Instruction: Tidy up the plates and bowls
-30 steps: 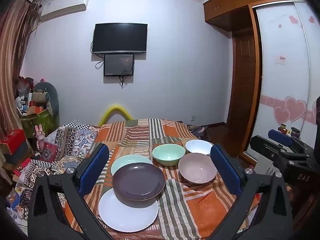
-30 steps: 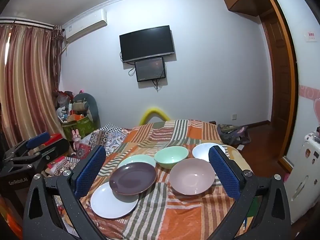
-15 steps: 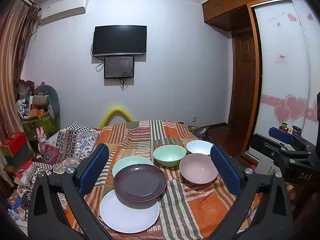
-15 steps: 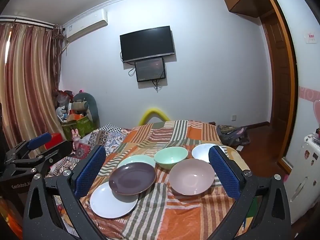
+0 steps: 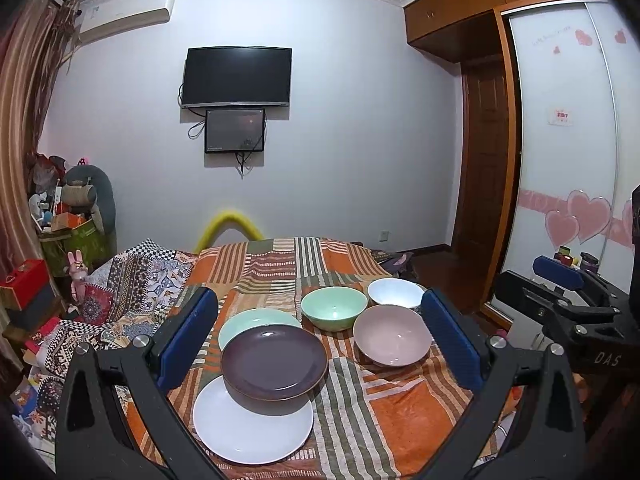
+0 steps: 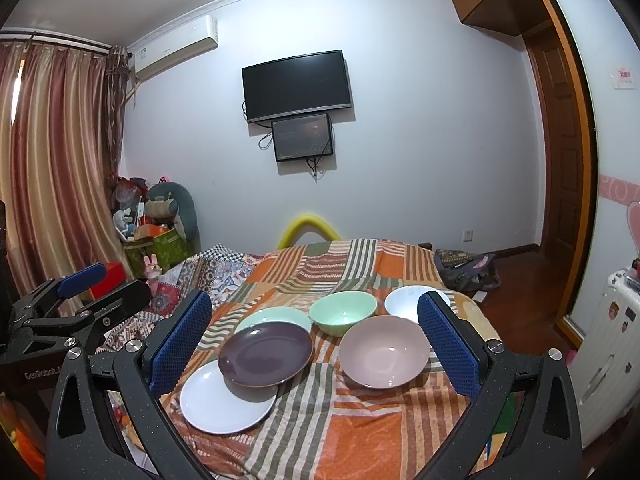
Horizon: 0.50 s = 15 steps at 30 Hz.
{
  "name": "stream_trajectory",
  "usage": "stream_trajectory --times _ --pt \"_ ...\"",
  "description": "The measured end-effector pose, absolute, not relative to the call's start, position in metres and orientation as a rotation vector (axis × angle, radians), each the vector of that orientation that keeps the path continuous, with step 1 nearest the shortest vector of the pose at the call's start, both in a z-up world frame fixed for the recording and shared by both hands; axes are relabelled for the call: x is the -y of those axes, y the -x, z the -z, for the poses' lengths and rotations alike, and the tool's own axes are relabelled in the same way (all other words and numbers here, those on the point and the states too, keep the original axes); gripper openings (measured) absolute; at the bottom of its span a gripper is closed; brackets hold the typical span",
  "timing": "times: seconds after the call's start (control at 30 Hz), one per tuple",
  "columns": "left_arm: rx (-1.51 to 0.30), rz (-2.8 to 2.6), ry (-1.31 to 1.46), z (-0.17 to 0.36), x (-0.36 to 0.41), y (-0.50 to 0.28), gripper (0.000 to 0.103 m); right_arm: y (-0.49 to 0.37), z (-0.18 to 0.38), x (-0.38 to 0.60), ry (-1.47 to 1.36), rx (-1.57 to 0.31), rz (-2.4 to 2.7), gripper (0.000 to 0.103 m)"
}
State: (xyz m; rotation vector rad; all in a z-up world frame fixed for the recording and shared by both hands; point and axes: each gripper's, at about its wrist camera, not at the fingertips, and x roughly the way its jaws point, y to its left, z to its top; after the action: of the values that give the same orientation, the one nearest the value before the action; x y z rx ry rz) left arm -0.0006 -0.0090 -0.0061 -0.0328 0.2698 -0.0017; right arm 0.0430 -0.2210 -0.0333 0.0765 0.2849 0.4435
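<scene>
On the striped cloth (image 5: 376, 412) sit three plates (image 5: 274, 357) and three bowls (image 5: 392, 334); both claws (image 5: 318, 336) (image 6: 314, 340) spread wide, empty.

Glossy glazed purple plate (image 5: 274, 361) and pink bowl (image 5: 392, 334) sit on a matt striped cloth bedspread (image 5: 384, 412); the wardrobe (image 5: 452, 8) is polished wood.

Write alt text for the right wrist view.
Three plates, white, dark purple and pale green, overlap beside three bowls, pink, green and white, on a striped orange cloth. The right gripper frames them, jaws wide open, holding nothing.
</scene>
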Motion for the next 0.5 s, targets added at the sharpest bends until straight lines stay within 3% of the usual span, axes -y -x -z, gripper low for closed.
stream_trajectory --times 0.5 --pt "-0.282 0.008 0.043 0.0099 0.0063 -0.0016 0.103 -0.0436 0.0352 0.2169 -0.075 -0.291 -0.446 0.103"
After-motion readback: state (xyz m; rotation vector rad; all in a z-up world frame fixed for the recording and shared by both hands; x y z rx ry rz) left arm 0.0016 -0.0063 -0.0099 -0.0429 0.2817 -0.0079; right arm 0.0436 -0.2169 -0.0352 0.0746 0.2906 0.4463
